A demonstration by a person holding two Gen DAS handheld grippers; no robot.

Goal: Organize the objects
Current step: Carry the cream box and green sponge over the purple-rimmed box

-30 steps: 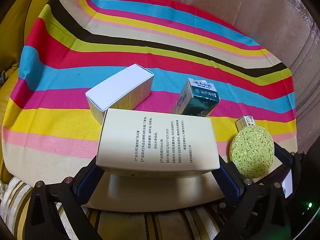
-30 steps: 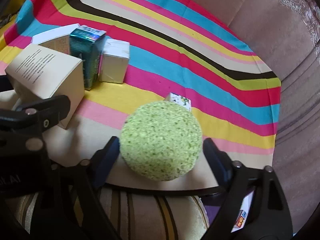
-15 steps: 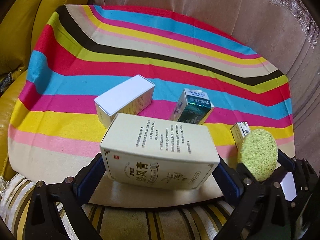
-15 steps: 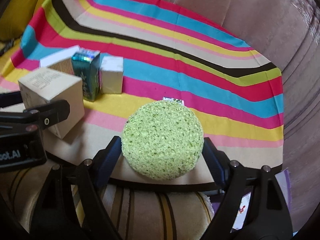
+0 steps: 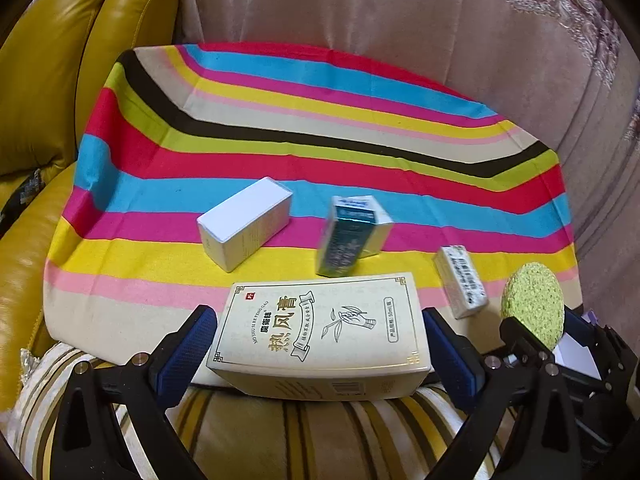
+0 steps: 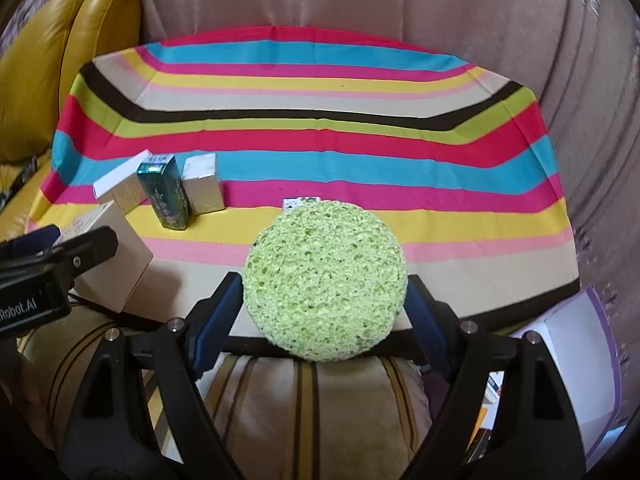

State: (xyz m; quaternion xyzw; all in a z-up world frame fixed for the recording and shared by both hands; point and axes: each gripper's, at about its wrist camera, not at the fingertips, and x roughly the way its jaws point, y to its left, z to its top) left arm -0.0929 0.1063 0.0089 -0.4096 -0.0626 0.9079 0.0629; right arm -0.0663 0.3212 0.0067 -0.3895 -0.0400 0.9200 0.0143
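The cream box (image 5: pixel 320 332) clamped in the left gripper (image 5: pixel 320 350) shows its printed face: large brown Chinese characters reading 熱风膏, a line of small capitals that looks like "MO SHU SI RE FENG GAO", a sketch of a hand with a leafy sprig, a small red logo in one corner and a barcode on the near edge. Its long axis runs crosswise between the blue pads, which press on its two short ends, and it is held above the near edge of the striped cloth (image 5: pixel 280 152). The right gripper (image 6: pixel 324 304) is clamped on a round green sponge (image 6: pixel 325 280), its flat face toward the camera and its rim squeezed between the two pads. "Robot.AI" is printed in white on the left gripper's body as the right view catches it. On the cloth a white box (image 5: pixel 244 222) lies at a slant, a dark green box (image 5: pixel 344 236) with unreadable lettering leans near it, and a small white box (image 5: pixel 462 280) with tiny blurred print lies to their right.
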